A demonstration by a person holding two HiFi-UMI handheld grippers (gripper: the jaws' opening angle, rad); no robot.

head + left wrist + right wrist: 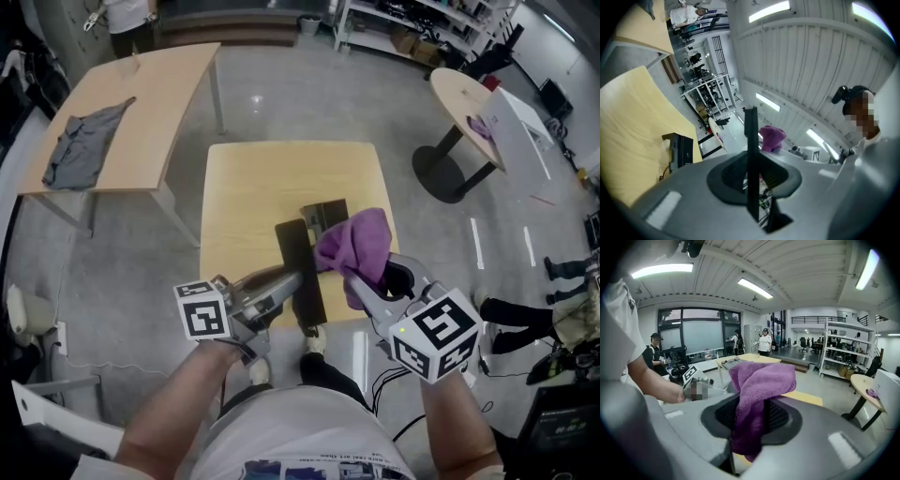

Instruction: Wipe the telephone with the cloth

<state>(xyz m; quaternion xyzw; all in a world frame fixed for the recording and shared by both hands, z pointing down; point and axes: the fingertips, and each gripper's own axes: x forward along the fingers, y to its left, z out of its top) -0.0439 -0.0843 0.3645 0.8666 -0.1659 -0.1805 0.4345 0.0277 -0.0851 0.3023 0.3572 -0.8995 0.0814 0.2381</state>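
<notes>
both forearms reach up from the frame's bottom edge over a pale square wooden table (pixel 253 178). the left gripper (pixel 289 279) clamps a long flat black telephone handset (pixel 298 253) at centre, its long axis running bottom to top. the right gripper (pixel 364 281) pinches a crumpled purple terry cloth (pixel 358 239) just right of the handset.

Bunched purple cloth (pixel 356 246) hangs clamped in the right tool (pixel 364 283), just beside the long black telephone handset (pixel 298 262). The left tool (pixel 292 284) grips the handset edge-on, and the telephone base (pixel 325 215) sits just beyond.
</notes>
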